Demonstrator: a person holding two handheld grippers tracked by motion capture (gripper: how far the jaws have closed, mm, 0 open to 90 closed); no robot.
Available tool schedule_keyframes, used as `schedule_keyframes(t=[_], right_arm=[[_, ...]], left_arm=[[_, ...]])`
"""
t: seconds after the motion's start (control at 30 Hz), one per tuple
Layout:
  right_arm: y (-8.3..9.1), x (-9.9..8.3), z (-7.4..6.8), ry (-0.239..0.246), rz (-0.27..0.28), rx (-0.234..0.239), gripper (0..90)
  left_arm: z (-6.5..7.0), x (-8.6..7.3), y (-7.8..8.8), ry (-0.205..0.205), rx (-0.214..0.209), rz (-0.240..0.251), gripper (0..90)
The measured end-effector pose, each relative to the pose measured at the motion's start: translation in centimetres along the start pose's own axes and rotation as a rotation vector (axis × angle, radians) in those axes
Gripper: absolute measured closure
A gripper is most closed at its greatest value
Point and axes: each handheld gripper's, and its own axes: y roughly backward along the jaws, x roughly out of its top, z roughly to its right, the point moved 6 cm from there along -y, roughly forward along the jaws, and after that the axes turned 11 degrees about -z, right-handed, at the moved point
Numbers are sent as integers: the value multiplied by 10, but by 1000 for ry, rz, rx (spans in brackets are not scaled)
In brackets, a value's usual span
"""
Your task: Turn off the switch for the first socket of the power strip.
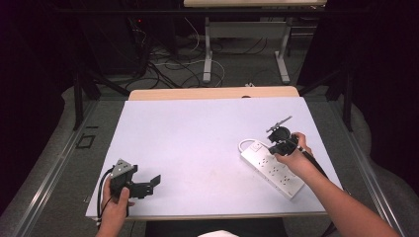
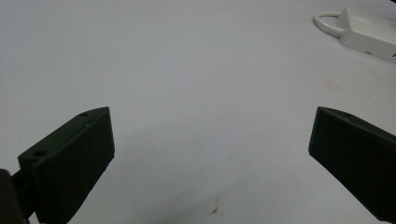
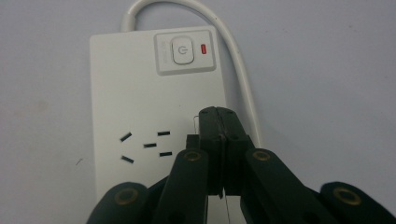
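Even overhead light brightens the table; beyond its far edge the room falls dark. Shadows are soft, close views slightly grainy.

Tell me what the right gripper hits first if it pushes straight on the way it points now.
Probably the white power strip: the right gripper, jaws shut, points down at its top face, short of the power button. How much gap remains is unclear.

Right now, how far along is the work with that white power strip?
Done: the right gripper is shut, its tips over the white plastic power strip, just short of the power button. In hand: apparently lining up a press. Left: the press itself. The left gripper rests open, apart.
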Motion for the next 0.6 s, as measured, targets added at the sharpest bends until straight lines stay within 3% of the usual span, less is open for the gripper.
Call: schedule_keyframes(t=[0.2, 0.23, 0.6], right_arm=[[-6, -5, 1, -32, -26, 28, 900], [-8, -5, 2, -13, -13, 34, 900], [-10, -7, 2, -20, -26, 30, 900]], left_arm=[[0, 0, 0, 0, 0, -1, 1], [0, 0, 0, -1, 0, -1, 1], [0, 0, 0, -1, 1, -2, 1]])
